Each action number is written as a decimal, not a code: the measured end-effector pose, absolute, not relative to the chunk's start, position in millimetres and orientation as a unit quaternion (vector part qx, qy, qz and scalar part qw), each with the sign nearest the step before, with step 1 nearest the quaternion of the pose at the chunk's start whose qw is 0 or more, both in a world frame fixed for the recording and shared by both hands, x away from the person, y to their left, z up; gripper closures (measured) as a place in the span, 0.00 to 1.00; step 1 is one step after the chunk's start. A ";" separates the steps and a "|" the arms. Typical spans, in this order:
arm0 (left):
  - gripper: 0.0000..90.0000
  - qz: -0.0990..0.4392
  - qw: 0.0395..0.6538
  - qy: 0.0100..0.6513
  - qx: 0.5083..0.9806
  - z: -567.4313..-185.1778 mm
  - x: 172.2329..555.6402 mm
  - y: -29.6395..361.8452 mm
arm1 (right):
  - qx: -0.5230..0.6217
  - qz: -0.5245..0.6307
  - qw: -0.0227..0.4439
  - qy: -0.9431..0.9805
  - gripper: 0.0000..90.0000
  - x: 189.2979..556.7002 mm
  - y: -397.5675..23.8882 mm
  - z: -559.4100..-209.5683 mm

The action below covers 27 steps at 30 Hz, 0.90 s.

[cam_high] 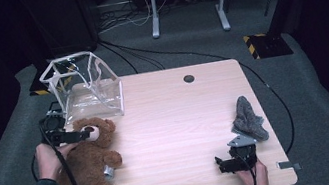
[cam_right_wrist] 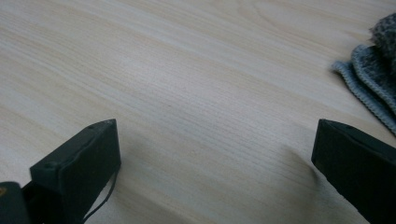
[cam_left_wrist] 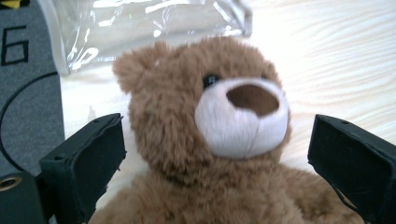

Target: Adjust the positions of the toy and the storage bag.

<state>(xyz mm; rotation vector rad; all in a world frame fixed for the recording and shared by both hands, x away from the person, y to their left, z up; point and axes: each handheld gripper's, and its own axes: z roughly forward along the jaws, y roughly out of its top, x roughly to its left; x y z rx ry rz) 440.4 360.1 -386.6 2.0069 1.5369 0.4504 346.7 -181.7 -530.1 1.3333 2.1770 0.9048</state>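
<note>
A brown teddy bear lies on its back at the table's left front, head toward the far side. My left gripper hovers over its head, open. In the left gripper view the two jaws stand wide on either side of the teddy bear, and neither pad touches the fur. A clear plastic bag stands open just beyond the bear's head. At the right front, my right gripper is open over bare wood, with nothing between its jaws. A grey cloth lies crumpled just behind it.
The wooden table has a round cable hole near its far edge. In the left gripper view the clear plastic bag lies close behind the bear's ears. The grey cloth sits at the right gripper view's right edge. Cables cross the floor beyond.
</note>
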 end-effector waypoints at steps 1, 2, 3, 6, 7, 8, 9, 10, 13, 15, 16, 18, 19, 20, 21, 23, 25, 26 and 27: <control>0.03 0.171 0.284 0.572 0.750 -384.5 442.5 355.8 | 0.480 0.329 0.211 0.786 0.00 347.2 -181.6 -530.2; 0.02 0.170 0.281 0.570 0.753 -382.9 444.1 353.6 | 0.475 0.328 0.209 0.789 0.00 348.5 -182.3 -530.6; 0.01 0.171 0.286 0.568 0.753 -380.6 445.8 349.9 | 0.481 0.331 0.201 0.787 0.00 348.9 -181.8 -530.6; 0.00 0.182 0.285 0.557 0.759 -372.8 448.7 340.3 | 0.473 0.331 0.201 0.792 0.00 350.7 -183.5 -530.7; 0.00 0.183 0.284 0.554 0.761 -370.7 449.7 338.3 | 0.473 0.331 0.201 0.792 0.00 350.7 -183.5 -530.8; 0.00 0.187 0.287 0.550 0.761 -367.9 451.1 335.8 | 0.472 0.331 0.201 0.792 0.00 350.9 -183.5 -530.7; 0.00 0.193 0.290 0.545 0.762 -363.7 452.7 333.7 | 0.471 0.330 0.201 0.793 0.00 351.3 -183.7 -530.8; 0.00 0.193 0.290 0.545 0.762 -363.7 452.7 333.7 | 0.482 0.332 0.203 0.785 0.00 351.5 -182.0 -531.0; 0.00 0.212 0.314 0.529 0.760 -352.8 458.8 328.8 | 0.478 0.329 0.202 0.789 0.00 352.0 -182.8 -530.8; 0.00 0.215 0.327 0.520 0.759 -348.6 463.5 328.0 | 0.478 0.328 0.202 0.789 0.00 353.3 -182.6 -530.7; 0.00 0.216 0.332 0.525 0.753 -346.8 467.9 326.8 | 0.485 0.331 0.202 0.784 0.00 353.5 -181.4 -530.8; 0.00 0.216 0.343 0.522 0.751 -342.9 473.8 327.2 | 0.483 0.330 0.203 0.785 0.00 354.2 -181.7 -530.7; 0.00 0.214 0.347 0.524 0.747 -341.4 477.6 326.6 | 0.485 0.329 0.203 0.784 0.00 354.1 -181.4 -530.7; 0.00 0.211 0.357 0.522 0.745 -339.7 480.6 326.8 | 0.485 0.329 0.203 0.784 0.00 354.2 -181.3 -530.8; 0.01 0.212 0.357 0.523 0.744 -338.4 483.1 326.5 | 0.486 0.329 0.203 0.784 0.00 354.1 -181.3 -530.6; 0.01 0.221 0.368 0.526 0.734 -336.2 490.5 324.5 | 0.491 0.329 0.203 0.781 0.00 354.0 -179.6 -530.7; 0.02 0.222 0.365 0.528 0.734 -335.3 494.5 324.4 | 0.488 0.329 0.205 0.782 0.00 354.1 -179.1 -530.8; 0.03 0.222 0.371 0.530 0.729 -334.4 503.3 323.4 | 0.488 0.329 0.203 0.783 0.00 353.6 -178.6 -530.7; 0.03 0.222 0.370 0.530 0.730 -334.3 506.3 323.1 | 0.488 0.329 0.203 0.783 0.00 353.6 -178.6 -530.7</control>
